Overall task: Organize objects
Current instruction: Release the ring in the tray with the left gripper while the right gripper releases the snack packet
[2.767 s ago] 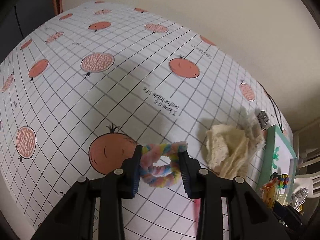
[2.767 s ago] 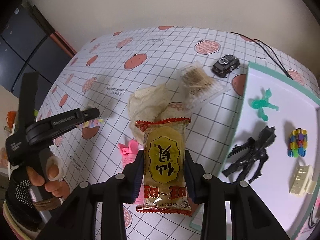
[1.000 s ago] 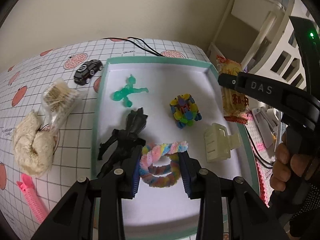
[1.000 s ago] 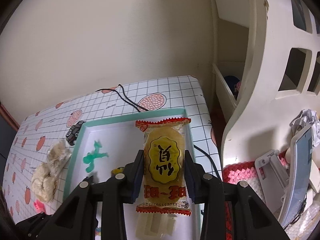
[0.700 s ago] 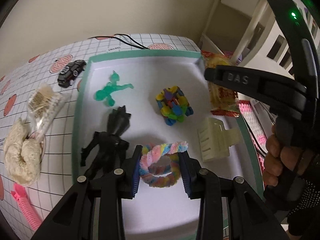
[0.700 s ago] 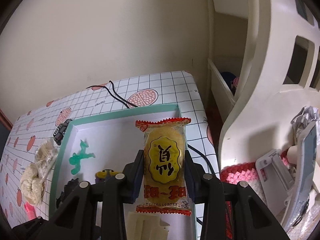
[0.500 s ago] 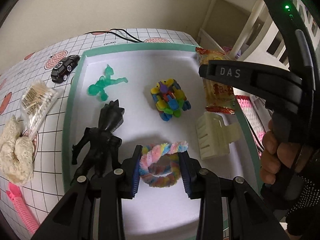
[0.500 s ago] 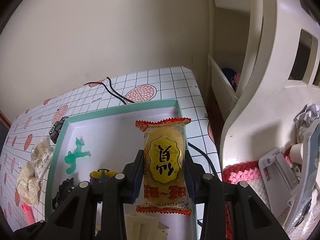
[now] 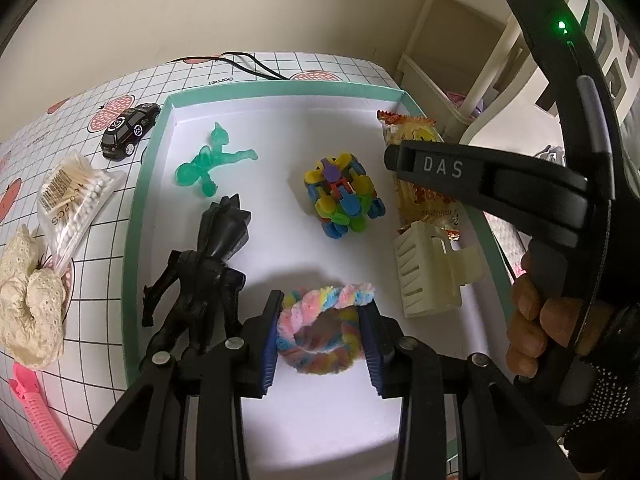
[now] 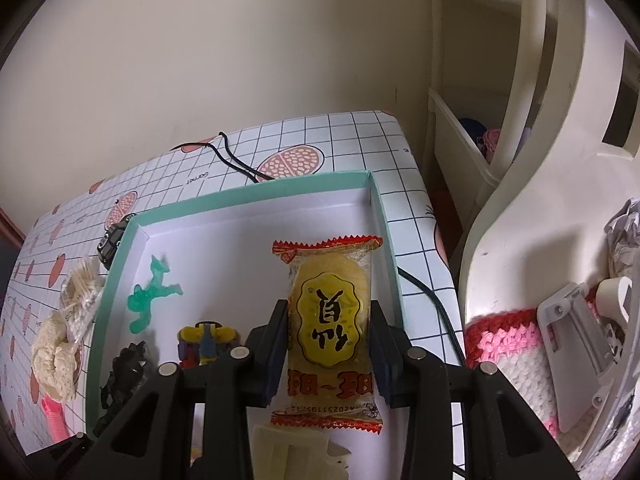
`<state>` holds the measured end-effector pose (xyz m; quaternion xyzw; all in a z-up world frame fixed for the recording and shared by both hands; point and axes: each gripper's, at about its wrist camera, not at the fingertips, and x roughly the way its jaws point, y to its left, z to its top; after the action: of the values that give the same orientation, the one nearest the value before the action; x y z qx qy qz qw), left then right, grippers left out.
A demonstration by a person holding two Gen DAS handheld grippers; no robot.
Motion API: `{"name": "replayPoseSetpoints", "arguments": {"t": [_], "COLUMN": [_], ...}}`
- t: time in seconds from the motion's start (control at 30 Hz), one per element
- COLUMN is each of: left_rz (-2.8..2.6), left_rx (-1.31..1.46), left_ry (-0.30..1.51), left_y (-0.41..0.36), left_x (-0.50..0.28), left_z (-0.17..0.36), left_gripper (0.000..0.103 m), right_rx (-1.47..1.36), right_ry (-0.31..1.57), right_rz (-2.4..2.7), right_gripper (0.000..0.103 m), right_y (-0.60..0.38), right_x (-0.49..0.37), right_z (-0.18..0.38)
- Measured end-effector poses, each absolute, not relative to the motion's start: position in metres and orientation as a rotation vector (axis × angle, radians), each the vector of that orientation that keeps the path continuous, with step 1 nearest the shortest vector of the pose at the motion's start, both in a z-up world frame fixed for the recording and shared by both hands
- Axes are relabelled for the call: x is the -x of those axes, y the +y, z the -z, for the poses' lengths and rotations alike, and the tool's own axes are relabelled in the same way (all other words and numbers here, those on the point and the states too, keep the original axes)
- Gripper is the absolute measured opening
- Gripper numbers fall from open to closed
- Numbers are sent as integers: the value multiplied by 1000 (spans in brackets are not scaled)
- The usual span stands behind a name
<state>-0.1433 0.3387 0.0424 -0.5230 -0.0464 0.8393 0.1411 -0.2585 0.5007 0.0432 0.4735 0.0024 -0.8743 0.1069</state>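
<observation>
Both grippers loaded above the teal-rimmed tray [image 9: 132, 216] on the counter [image 9: 52, 128].
Left gripper [image 9: 322, 336] clenches a pastel chenille ring [image 9: 320, 316] over the near floor; right gripper [image 10: 330, 344] clamps a snack packet [image 10: 330, 320] at the right wall. Dropped now, the ring may snag the black figure [image 9: 204, 264] on its left or the cream hair claw [image 9: 430, 276] on its right.

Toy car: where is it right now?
In the left wrist view the toy car sits on the checked tablecloth, just outside the far left corner of the green-edged tray, beyond the bag of cotton swabs.
</observation>
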Motion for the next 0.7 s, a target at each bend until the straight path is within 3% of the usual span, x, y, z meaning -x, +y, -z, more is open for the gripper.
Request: {"name": "replayPoseSetpoints", "arguments": {"t": [0.17,0.4,0.7], "left_rz": [-2418,-2415,-2419], "left_rx": [1510,1501,1497], "left_ry": [-133,-143,-158], "left_y": [341,339,338], "left_x": [141,142,143], "left_z": [-44,-49,-54], "left_gripper": [39,43,43], "right_rx": [-1401,-1399,-1387], "right_ry": [6,-15,-12], "right_rz": [2566,2544,2551], "right_gripper": [40,50,51], "right_y": [500,499,497], "right_x": [258,258,256], "right_z": [-43,-45,-54]}}
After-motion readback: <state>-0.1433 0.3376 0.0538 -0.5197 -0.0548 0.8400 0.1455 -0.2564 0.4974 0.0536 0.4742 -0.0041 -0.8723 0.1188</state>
